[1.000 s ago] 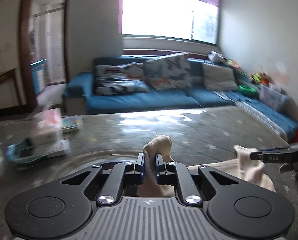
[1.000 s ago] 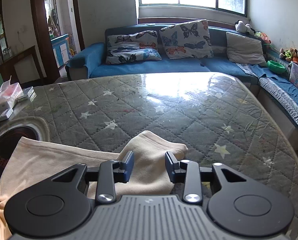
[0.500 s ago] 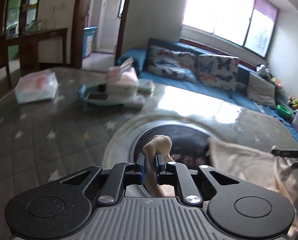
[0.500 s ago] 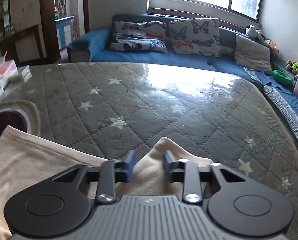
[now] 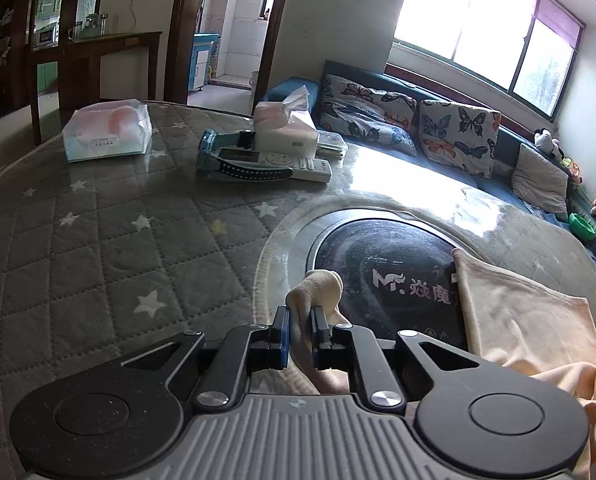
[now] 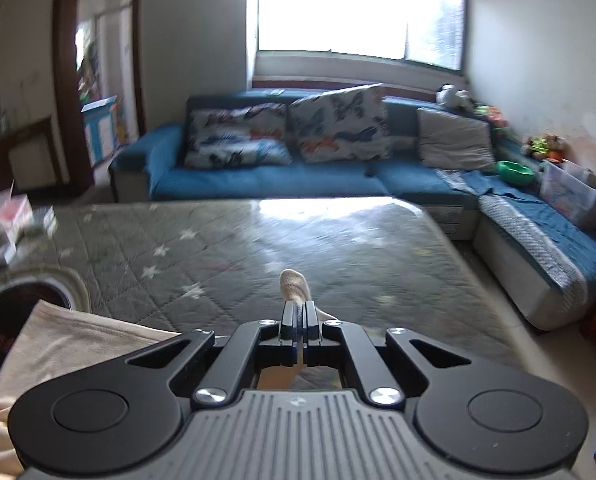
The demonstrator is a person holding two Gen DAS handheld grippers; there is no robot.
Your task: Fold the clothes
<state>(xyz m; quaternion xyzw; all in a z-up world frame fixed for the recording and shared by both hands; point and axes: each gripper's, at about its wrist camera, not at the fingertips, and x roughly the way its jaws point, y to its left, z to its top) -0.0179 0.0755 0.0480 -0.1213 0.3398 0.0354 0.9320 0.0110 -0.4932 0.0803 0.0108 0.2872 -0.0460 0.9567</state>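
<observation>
A cream garment [image 5: 521, 320] lies on the quilted grey table cover [image 5: 98, 248], partly over a round black hotplate [image 5: 381, 264]. In the left wrist view my left gripper [image 5: 300, 322] is shut on a bunched corner of the garment, and a nub of the cloth pokes up between its blue-edged fingers. My right gripper [image 6: 298, 314] is shut on another corner of the cream garment [image 6: 70, 332], with a small tuft of cloth standing above the fingers. The rest of the garment trails down to the lower left in that blurred view.
At the table's far left stand a tissue box [image 5: 284, 124], a remote control [image 5: 274, 162], a teal tray [image 5: 218, 152] and a white plastic pack [image 5: 108, 130]. A blue sofa [image 6: 266, 168] with butterfly cushions runs behind the table and along its right.
The right gripper's jaws have closed on the garment corner and lifted it off the table. The left gripper, still holding its corner, has swung left and lower, over the hotplate.
</observation>
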